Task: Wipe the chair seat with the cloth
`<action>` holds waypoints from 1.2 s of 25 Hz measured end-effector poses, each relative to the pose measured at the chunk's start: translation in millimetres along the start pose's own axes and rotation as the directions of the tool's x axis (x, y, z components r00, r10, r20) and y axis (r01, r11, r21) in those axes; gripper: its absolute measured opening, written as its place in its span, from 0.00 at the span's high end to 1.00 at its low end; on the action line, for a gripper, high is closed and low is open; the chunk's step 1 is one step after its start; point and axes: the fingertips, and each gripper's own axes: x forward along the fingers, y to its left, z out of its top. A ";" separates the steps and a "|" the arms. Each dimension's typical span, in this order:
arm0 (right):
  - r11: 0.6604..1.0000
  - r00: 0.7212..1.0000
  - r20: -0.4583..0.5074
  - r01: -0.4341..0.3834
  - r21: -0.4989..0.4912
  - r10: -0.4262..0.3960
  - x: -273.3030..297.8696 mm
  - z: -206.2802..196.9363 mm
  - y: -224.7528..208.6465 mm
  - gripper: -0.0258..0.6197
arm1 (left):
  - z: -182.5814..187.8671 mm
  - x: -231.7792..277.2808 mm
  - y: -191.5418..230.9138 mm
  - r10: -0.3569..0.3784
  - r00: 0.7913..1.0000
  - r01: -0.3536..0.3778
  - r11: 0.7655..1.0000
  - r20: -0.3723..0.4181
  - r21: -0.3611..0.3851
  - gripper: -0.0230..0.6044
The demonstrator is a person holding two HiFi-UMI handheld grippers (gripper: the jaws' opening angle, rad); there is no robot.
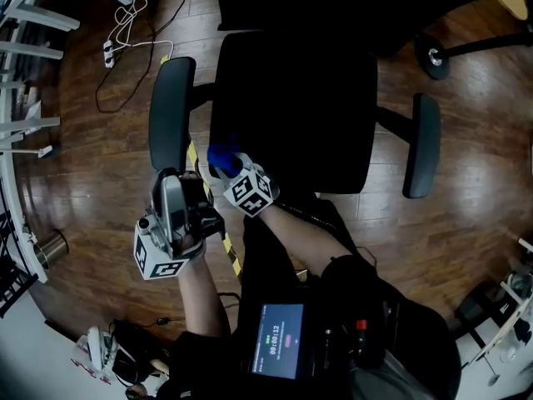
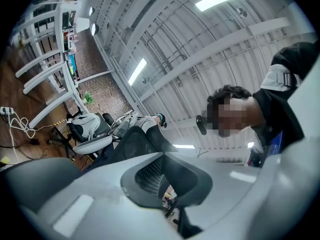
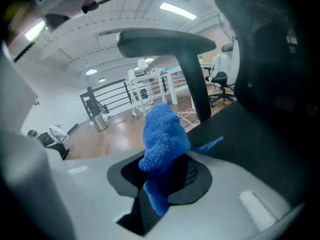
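The black chair seat [image 1: 291,107] fills the middle of the head view, with an armrest [image 1: 171,111] on its left and another [image 1: 423,144] on its right. My right gripper [image 1: 229,169] is at the seat's near-left corner, shut on a bunched blue cloth [image 1: 223,158]. In the right gripper view the blue cloth [image 3: 162,134] sticks up from between the jaws of the right gripper [image 3: 162,179], with the seat [image 3: 250,129] just beyond and the armrest [image 3: 165,43] overhead. My left gripper [image 1: 175,205] is held off the chair below the left armrest, tilted upward. Its jaws [image 2: 165,184] look shut and hold nothing.
The chair stands on a wooden floor [image 1: 83,173]. A power strip with white cables [image 1: 112,50] lies at the upper left, beside white racks [image 1: 25,73]. A metal can [image 1: 52,248] stands at the left. Yellow-black tape [image 1: 221,240] runs under the seat. Another chair's caster [image 1: 433,55] is at the upper right.
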 end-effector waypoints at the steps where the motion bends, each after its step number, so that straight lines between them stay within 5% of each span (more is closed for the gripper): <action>1: 1.000 1.000 -0.008 0.004 0.009 -0.004 1.5 -4.2 -0.8 0.82 | -0.4 -1.6 0.9 0.001 1.000 -0.001 1.000 -0.002 -0.003 0.97; 8: 0.999 0.996 -0.080 0.039 -0.007 -0.039 -66.2 -73.1 -31.6 0.82 | -2.4 4.2 9.9 -0.013 1.000 0.013 0.999 0.013 -0.031 0.97; 11: 0.985 0.980 -0.129 0.160 0.065 -0.151 -136.5 -122.3 -72.6 0.82 | -8.9 14.8 9.8 -0.037 0.999 0.037 0.998 0.011 -0.045 0.97; 15: 0.903 0.919 -0.157 0.388 0.185 -0.362 -233.8 -160.2 -140.1 0.82 | -20.1 26.4 9.8 -0.058 0.998 0.058 0.996 0.004 -0.066 0.97; 18: 0.869 0.885 -0.180 0.460 0.185 -0.430 -277.3 -177.0 -164.3 0.82 | -26.7 32.2 10.0 -0.066 0.998 0.066 0.995 0.001 -0.074 0.97; 26: 0.802 0.831 -0.201 0.555 0.219 -0.519 -305.0 -183.9 -183.7 0.82 | -35.7 41.9 5.4 -0.080 0.997 0.079 0.994 -0.011 -0.077 0.97; 30: 0.789 0.829 -0.117 0.557 0.261 -0.547 -300.3 -146.3 -193.7 0.82 | -35.9 39.4 9.4 -0.067 0.998 0.066 0.995 -0.008 -0.074 0.97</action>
